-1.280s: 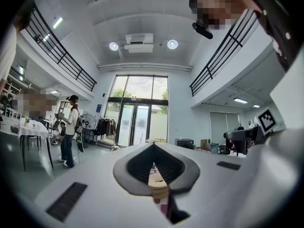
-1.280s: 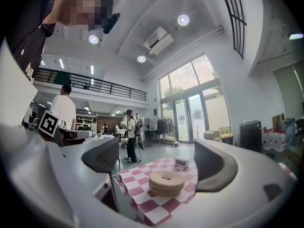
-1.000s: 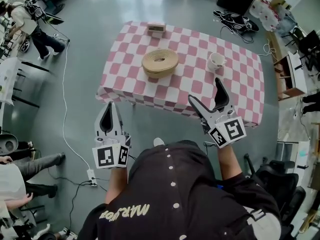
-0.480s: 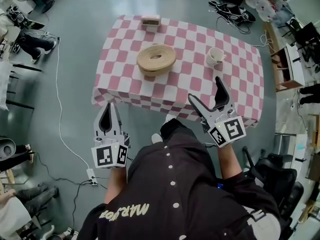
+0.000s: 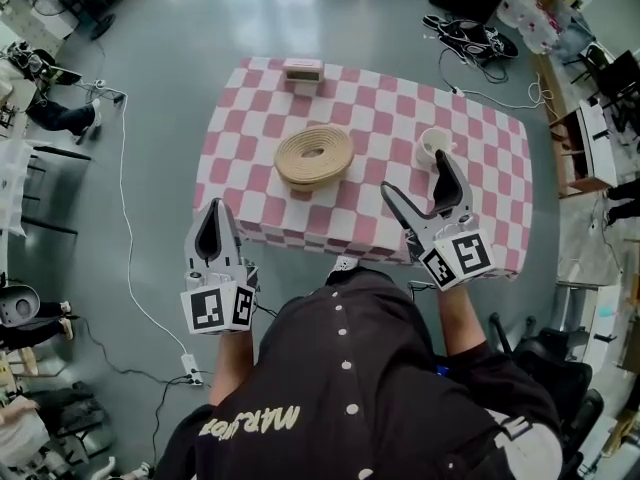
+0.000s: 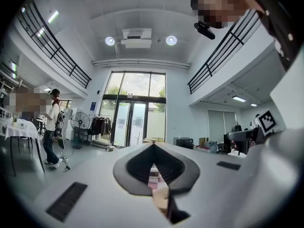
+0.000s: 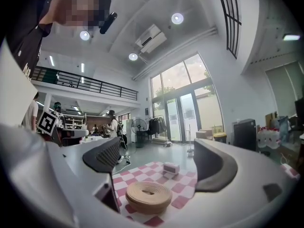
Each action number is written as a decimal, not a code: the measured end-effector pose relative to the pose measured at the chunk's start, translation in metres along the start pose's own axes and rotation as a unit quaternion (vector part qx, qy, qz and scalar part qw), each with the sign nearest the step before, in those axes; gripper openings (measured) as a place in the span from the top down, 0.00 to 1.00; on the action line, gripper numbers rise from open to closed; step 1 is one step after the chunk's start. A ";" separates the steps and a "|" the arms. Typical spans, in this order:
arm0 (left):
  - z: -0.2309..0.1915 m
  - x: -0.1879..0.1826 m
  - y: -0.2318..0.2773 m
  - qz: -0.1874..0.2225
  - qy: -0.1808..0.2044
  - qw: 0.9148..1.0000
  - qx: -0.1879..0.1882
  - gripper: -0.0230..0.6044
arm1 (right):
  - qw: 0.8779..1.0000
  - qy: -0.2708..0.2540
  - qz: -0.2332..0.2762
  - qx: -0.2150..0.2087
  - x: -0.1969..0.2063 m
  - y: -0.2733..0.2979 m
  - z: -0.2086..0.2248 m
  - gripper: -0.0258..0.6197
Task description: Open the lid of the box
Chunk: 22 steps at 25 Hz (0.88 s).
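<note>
A round tan woven box [image 5: 314,156] with its lid on sits mid-table on the pink-and-white checked cloth [image 5: 480,148]. My right gripper [image 5: 418,178] stands open over the table's near edge, right of the box and not touching it. In the right gripper view the round box [image 7: 148,196] lies low between the open fingers [image 7: 105,155], with nothing held. My left gripper [image 5: 212,230] is shut and empty, off the table's near left corner. In the left gripper view, the round box [image 6: 161,199] shows only through the thin slit between the jaws of the left gripper [image 6: 154,148].
A small pale rectangular box [image 5: 302,72] stands at the table's far edge, also the small box [image 7: 170,167] behind the round one. A white cup [image 5: 433,146] sits right of the round box, close to my right gripper. Cables [image 5: 125,218], chairs and people surround the table.
The table has come nearer. My right gripper now reaches over the near edge beside the cup; the left has risen level with the table's corner. Jaw states are unchanged.
</note>
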<state>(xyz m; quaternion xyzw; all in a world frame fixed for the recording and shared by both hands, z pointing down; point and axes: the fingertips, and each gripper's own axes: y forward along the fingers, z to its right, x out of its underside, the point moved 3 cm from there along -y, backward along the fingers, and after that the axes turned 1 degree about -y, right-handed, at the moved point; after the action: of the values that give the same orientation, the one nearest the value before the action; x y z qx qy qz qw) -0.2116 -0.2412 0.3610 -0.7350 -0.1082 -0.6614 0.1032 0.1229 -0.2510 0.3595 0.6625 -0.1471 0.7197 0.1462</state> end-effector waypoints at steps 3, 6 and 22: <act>0.004 -0.003 0.020 0.001 0.001 1.000 0.000 0.95 | 1.000 0.010 -0.004 -0.004 0.000 0.014 0.015 0.23; 0.008 0.000 0.033 -0.003 0.001 1.000 -0.004 0.95 | 1.000 0.014 -0.006 -0.012 0.002 0.027 0.026 0.23; 0.042 0.005 0.091 -0.032 0.027 0.999 0.020 0.95 | 0.999 0.046 0.007 -0.008 0.015 0.053 0.071 0.23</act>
<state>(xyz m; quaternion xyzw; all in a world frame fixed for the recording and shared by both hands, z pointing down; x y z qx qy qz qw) -0.1439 -0.3153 0.3606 -0.7110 -0.1426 -0.6813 0.0997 0.1649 -0.3284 0.3786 0.6267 -0.1505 0.7492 0.1526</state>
